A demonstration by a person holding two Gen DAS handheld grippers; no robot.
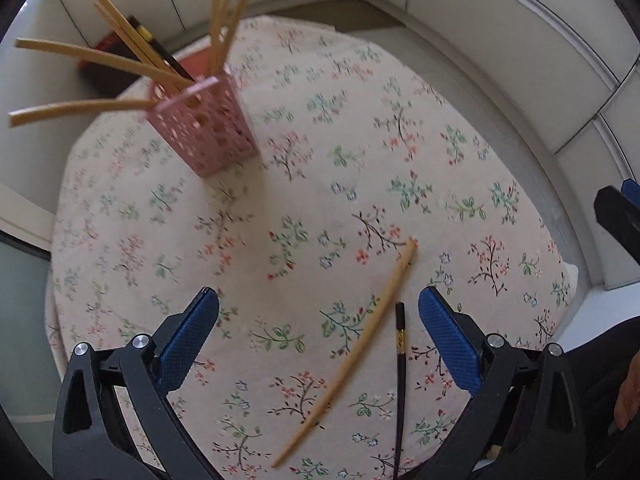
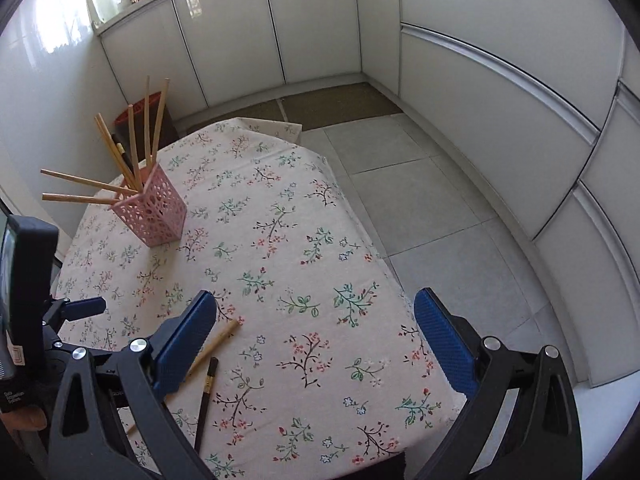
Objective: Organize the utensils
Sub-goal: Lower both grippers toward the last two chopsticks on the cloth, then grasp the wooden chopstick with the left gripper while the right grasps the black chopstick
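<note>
From the left wrist camera, the left gripper (image 1: 319,322) hangs over the floral-patterned tablecloth (image 1: 360,152) with its blue-padded jaws spread wide and nothing between them. Two loose utensils lie on the cloth below: a long pale wooden chopstick (image 1: 352,354) running diagonally, and just beside it on the right a thin black chopstick with a gold band (image 1: 400,372); whether the two touch I cannot tell. Well beyond them stands the pink perforated plastic holder (image 1: 208,128), already bristling with a bundle of pale wooden chopsticks (image 1: 132,46) that lean outward in several directions. Both loose sticks look light, stiff and slender, and the black one seems lacquered, so it would probably slip more readily than the bare wood; a pinch near the middle of the shaft should keep either one from swinging. From the right wrist camera, the right gripper (image 2: 316,322) is likewise spread and empty, hanging over the near edge of the table. The wooden chopstick (image 2: 216,344) emerges from behind its left finger, the black chopstick (image 2: 206,396) lies just to its right, and the pink holder (image 2: 154,212) stands far off at the back left. It looks light enough to tip if a stick is pushed in at an angle.
</note>
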